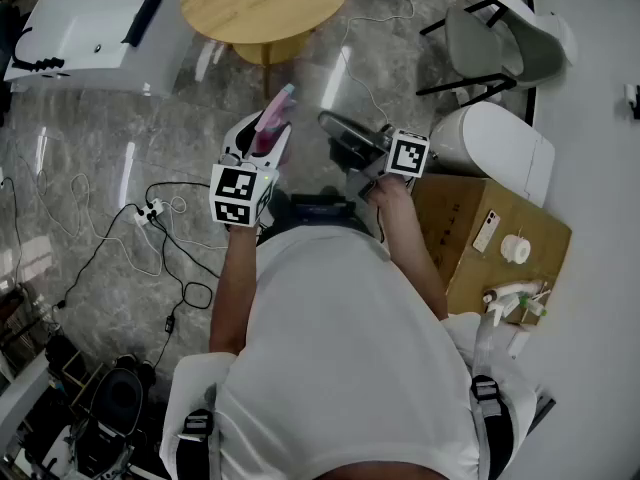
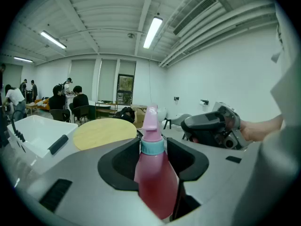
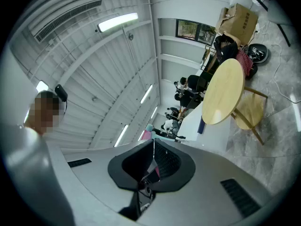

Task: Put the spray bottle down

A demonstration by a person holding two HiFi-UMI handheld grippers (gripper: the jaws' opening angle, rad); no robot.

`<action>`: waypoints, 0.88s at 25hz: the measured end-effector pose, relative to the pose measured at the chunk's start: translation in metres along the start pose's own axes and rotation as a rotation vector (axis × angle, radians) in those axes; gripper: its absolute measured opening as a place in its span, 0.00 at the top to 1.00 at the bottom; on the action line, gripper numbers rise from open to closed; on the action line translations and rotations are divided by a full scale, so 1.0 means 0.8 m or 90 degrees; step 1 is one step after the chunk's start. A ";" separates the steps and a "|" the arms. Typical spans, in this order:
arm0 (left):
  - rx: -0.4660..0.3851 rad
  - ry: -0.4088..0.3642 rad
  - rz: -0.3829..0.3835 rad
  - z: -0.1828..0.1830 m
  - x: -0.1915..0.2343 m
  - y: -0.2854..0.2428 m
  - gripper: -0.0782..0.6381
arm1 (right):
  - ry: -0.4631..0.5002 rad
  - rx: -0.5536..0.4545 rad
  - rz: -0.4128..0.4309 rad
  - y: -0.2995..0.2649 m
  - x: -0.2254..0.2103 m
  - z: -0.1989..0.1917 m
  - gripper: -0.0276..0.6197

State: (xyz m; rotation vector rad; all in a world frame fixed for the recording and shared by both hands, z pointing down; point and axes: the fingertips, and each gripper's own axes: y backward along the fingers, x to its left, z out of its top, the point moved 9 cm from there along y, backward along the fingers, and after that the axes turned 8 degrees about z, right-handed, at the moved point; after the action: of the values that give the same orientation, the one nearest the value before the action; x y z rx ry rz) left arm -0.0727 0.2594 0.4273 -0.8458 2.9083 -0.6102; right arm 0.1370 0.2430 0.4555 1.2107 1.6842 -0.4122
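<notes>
My left gripper (image 1: 262, 136) is shut on a pink spray bottle (image 1: 276, 106), held in the air over the marble floor, nozzle pointing away from me. In the left gripper view the bottle (image 2: 155, 178) stands between the jaws of the left gripper (image 2: 153, 147), gripped round its body just below the teal collar, with the pink nozzle above. My right gripper (image 1: 335, 124) hangs just right of it, dark jaws shut on nothing. In the right gripper view the right gripper (image 3: 153, 149) has its jaws together, and the bottle's top (image 3: 147, 133) peeks past them.
A round wooden table (image 1: 265, 3) stands ahead, a white bench (image 1: 90, 23) at far left. Cables and a power strip (image 1: 150, 211) lie on the floor at left. At right are a cardboard box (image 1: 455, 208) carrying another spray bottle (image 1: 515, 298) and a tape roll (image 1: 516, 249), plus a chair (image 1: 500, 43).
</notes>
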 end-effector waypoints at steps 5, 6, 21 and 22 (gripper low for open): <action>0.002 -0.001 -0.004 -0.001 0.000 -0.004 0.63 | -0.001 -0.001 -0.003 0.000 -0.003 0.001 0.93; 0.002 -0.001 -0.005 -0.001 0.000 -0.005 0.63 | -0.002 -0.001 -0.003 0.000 -0.003 0.000 0.93; 0.002 0.005 -0.004 -0.005 0.000 -0.003 0.63 | -0.006 -0.003 -0.017 0.001 -0.003 0.000 0.93; 0.002 0.006 -0.004 -0.005 0.000 -0.002 0.63 | -0.001 -0.002 -0.014 -0.001 -0.002 0.001 0.93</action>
State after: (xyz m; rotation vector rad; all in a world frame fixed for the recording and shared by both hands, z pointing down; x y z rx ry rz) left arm -0.0726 0.2594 0.4318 -0.8536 2.9134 -0.6198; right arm 0.1369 0.2417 0.4562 1.1912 1.6976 -0.4238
